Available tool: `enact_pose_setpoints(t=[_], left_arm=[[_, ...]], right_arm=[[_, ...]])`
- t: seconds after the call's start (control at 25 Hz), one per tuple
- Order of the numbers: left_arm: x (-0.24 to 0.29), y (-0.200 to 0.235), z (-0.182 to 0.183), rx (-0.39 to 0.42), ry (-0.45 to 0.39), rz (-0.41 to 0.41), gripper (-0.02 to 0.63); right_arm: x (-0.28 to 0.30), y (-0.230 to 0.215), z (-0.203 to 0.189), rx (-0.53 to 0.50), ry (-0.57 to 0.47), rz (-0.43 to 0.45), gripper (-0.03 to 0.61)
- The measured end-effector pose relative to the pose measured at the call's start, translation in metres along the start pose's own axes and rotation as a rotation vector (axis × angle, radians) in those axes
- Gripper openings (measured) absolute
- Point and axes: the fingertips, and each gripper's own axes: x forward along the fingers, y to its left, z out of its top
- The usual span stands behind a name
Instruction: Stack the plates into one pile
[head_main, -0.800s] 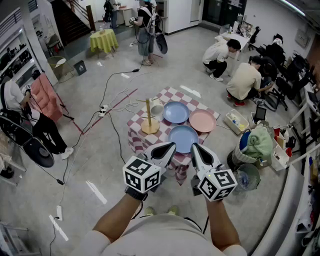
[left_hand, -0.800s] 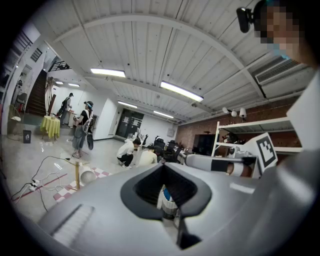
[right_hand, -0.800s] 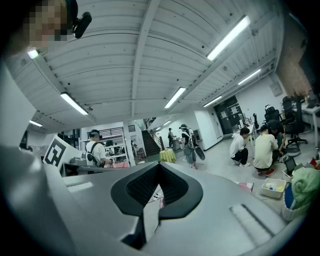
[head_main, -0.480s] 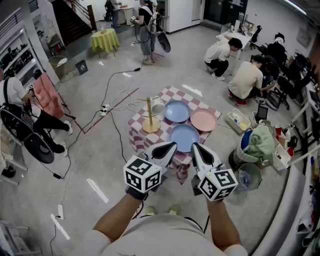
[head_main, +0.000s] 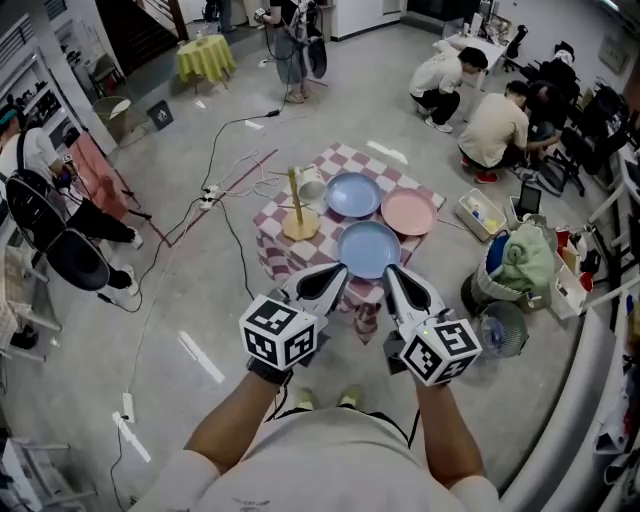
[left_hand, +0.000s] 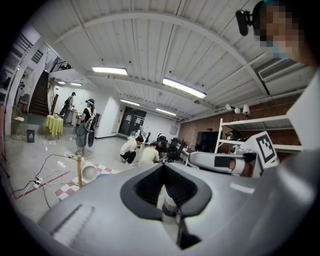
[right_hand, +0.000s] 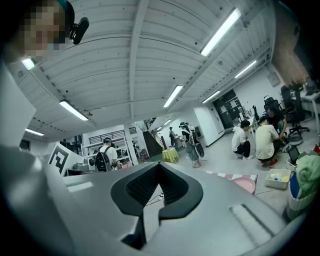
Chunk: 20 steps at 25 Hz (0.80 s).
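plates: three lie flat, each on its own, none stacked, on the checkered bench (head_main: 275, 262). landmark = wooden stand (head_main: 299, 226), upright on the bench. far blue plate (head_main: 353, 194) is just right of the stand's pole, near blue plate (head_main: 369, 249) is right of the stand's base and closer to the person, pink plate (head_main: 408, 212) is farther right of the stand, just beside both blue ones. white cup (head_main: 313, 185) lies on its side just behind the stand, left of the far blue plate

left gripper (head_main: 325, 285) is held in the air on the person's side of the stand, tip pointing at the bench and overlapping the near blue plate's edge in the head view; cannot tell the height above it. jaws together, nothing between them in the left gripper view (left_hand: 164, 167), only room background shows through the small gap below the tips

right gripper (head_main: 410, 295) is alongside it, farther right of the stand, apart from the left one. jaws together and empty in the right gripper view (right_hand: 159, 165); the pink plate (right_hand: 245, 184) shows low at the right there

two people (head_main: 470, 100) crouch on the floor well beyond the pink plate, cables (head_main: 225, 190) run on the floor left of the stand
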Motion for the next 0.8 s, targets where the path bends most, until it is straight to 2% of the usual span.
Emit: enact_pose_setpoints(t=[0.48, 0.8], left_arm=[[0.027, -0.006, -0.036, -0.006, 0.037, 0.056, 0.006], [0.05, -0.008, -0.058, -0.006, 0.08, 0.065, 0.006]], right_arm=[[-0.014, -0.042, -0.026, 0.061, 0.052, 0.002, 0.009], [-0.016, -0.076, -0.039, 0.106, 0.071, -0.03, 0.009]])
